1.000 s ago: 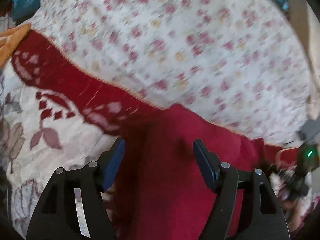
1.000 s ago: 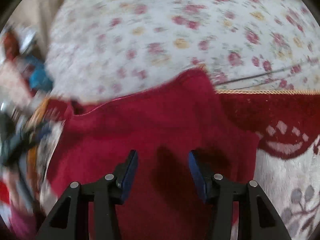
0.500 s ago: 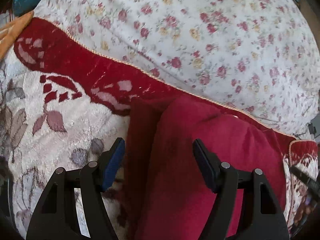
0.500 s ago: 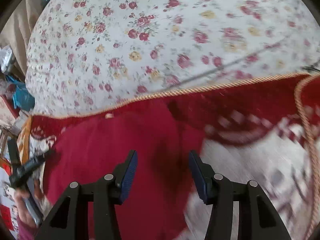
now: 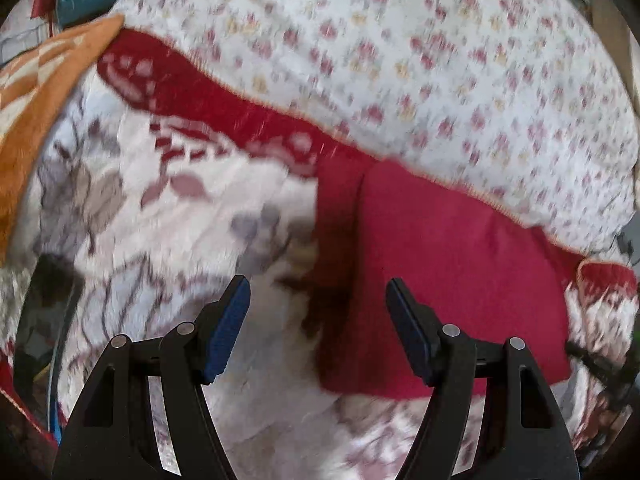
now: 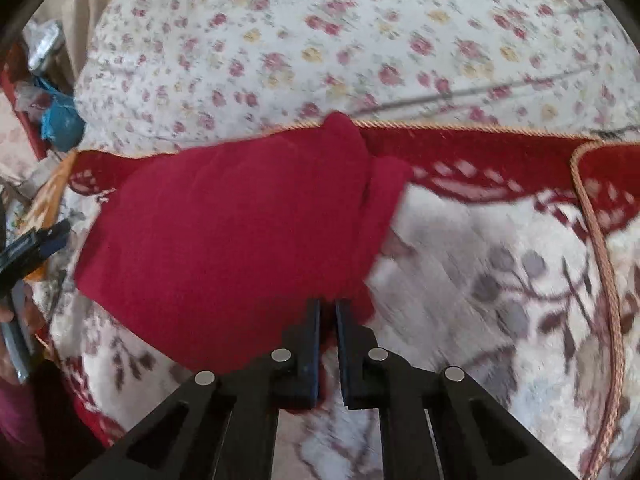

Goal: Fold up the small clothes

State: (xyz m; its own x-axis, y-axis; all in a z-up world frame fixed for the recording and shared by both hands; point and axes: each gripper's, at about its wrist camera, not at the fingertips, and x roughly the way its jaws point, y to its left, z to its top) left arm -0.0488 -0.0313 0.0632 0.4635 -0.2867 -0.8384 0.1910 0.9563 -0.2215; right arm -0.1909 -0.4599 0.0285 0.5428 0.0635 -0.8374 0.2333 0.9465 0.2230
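Two grippers: we hold one in each hand, both above a patterned blanket (image 5: 168, 216) with a dark red border.
Garment: we see one red cloth (image 6: 224, 236) lying on the blanket, folded, with a narrower layer showing along one side; its far edge reaches the blanket's corded trim, next to a floral sheet (image 6: 360, 32).
Right gripper (image 6: 328, 312): our fingers are pressed nearly together, and the near edge of the red cloth sits pinched between the pads.
Left gripper (image 5: 318, 296): our fingers are spread wide with nothing between them; below the gap lie the cloth's side edge and the pale blanket pile. We cannot tell whether the tips touch the fabric.
Left view of garment: the red cloth (image 5: 440, 280) lies mostly under and beyond our right-hand finger, flat on the blanket.
Surroundings: an orange blanket (image 5: 36, 92) lies at the far left edge, and a gold cord (image 6: 600, 248) curves across the blanket at the right.
Sharpness: both views are blurred, so fine detail is lost.
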